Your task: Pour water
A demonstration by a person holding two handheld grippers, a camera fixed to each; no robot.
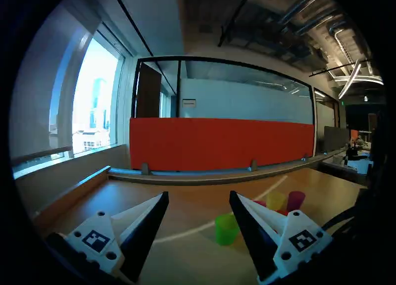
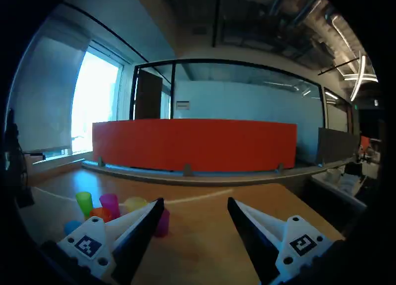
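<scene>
- Two grippers are in my feeds, both raised over the bench and both released, with nothing between their fingers.
- In the left gripper view, the left hand-held gripper (image 1: pixel 198 196) hangs with its jaws spread wide above the wooden bench (image 1: pixel 188 211).
- The green cup (image 1: pixel 226 229) stands upright on the bench just beside the inner edge of that gripper's right-side finger, not touching it as far as I can tell.
- Farther back I see a yellow cup (image 1: pixel 275 200) and a pink cup (image 1: pixel 296 200) side by side. A red cup (image 1: pixel 259 203) near them is partly hidden behind the same finger.
- In the right gripper view, the right hand-held gripper (image 2: pixel 195 202) is likewise wide open over bare bench (image 2: pixel 208 225).
- The cups cluster off to the left of this gripper: green cup (image 2: pixel 84 202), pink cup (image 2: pixel 110 204) and yellow cup (image 2: pixel 134 204) in a back row, with the red cup (image 2: pixel 100 213) in front of them.
- A blue cup (image 2: pixel 72 227) sits nearest the left edge, and a purple cup (image 2: pixel 162 222) peeks out just behind the left-side finger.
- I cannot tell whether any cup holds water.
- An orange partition (image 1: pixel 222 144) closes off the far edge of the bench, with a bright window (image 1: pixel 94 107) to its left.
</scene>
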